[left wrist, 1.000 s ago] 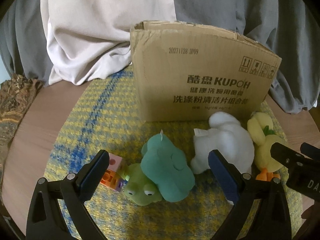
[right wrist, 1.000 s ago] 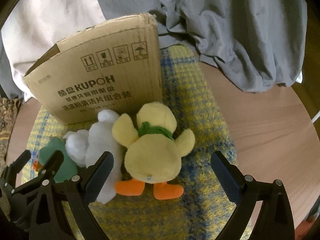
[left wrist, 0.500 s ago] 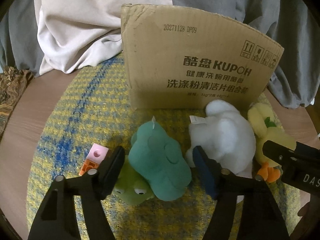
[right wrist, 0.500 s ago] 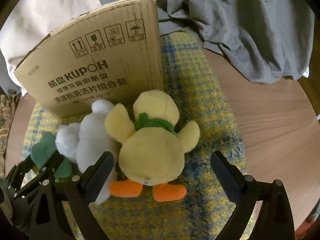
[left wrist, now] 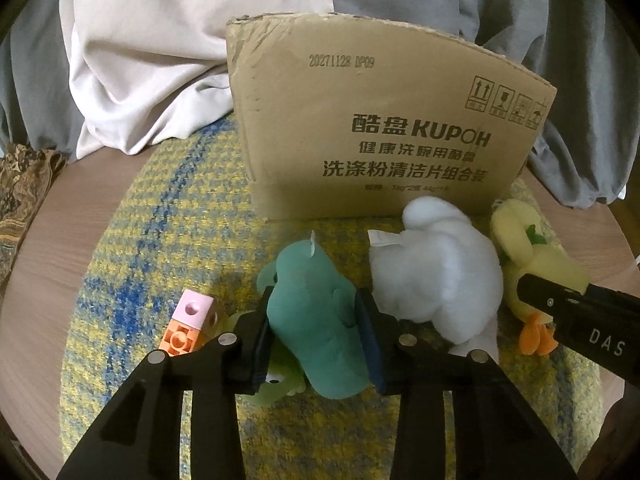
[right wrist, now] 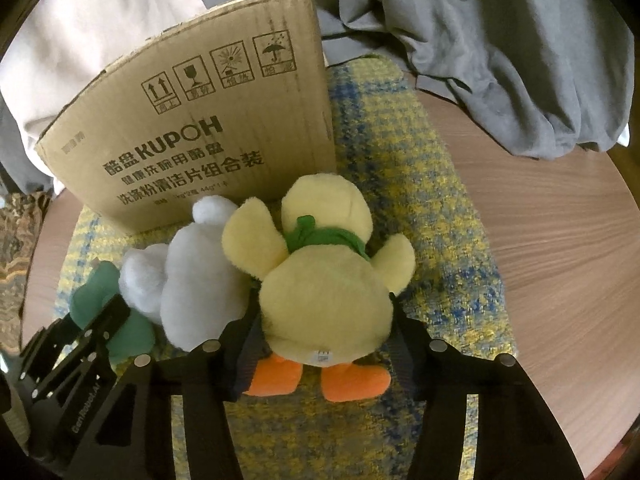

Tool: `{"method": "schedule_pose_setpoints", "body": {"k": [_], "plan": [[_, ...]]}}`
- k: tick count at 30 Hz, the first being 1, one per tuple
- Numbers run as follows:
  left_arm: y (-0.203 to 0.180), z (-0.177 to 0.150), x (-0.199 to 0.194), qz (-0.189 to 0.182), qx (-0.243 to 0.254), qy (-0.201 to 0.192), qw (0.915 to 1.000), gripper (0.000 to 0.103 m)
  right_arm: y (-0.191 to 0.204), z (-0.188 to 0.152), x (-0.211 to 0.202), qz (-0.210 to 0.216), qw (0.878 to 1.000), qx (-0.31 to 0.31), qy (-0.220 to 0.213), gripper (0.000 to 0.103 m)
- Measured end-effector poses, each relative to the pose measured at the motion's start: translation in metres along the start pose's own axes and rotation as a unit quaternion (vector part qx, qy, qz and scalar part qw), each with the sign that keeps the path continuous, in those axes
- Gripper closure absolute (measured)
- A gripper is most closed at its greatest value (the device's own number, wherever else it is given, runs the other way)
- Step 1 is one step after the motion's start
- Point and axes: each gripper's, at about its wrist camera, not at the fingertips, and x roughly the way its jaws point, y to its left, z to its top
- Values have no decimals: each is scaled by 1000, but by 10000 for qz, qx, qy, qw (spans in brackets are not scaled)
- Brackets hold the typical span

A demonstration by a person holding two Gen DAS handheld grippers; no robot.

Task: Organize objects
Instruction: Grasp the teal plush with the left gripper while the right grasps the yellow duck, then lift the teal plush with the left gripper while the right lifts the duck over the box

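Observation:
My left gripper (left wrist: 316,340) is shut on a green frog plush (left wrist: 316,320) that lies on the yellow-blue mat (left wrist: 160,240). My right gripper (right wrist: 324,340) is shut on a yellow duck plush (right wrist: 324,292) with orange feet and a green scarf. A white plush (left wrist: 436,272) lies between the two; it also shows in the right wrist view (right wrist: 196,280). A cardboard box (left wrist: 380,128) stands upright just behind the toys. The duck (left wrist: 536,264) and the right gripper's side show at the right of the left wrist view.
A pink and orange block (left wrist: 192,320) lies on the mat left of the frog. White cloth (left wrist: 168,60) and grey cloth (right wrist: 500,48) are heaped behind the box. The wooden table (right wrist: 560,240) extends to the right. A patterned fabric (left wrist: 20,184) lies at the far left.
Both grippers moved forward and closed: the left on the green frog, the right on the yellow duck. A second ago both were open.

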Motion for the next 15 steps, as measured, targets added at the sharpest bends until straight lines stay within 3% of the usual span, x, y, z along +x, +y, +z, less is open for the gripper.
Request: {"method": "schedule_pose_setpoints", "body": {"k": [15], "plan": [[-6,10,-23,36,104,-277,9996,67,2,-1,-24,-7,9994,-86,-340,49]]}}
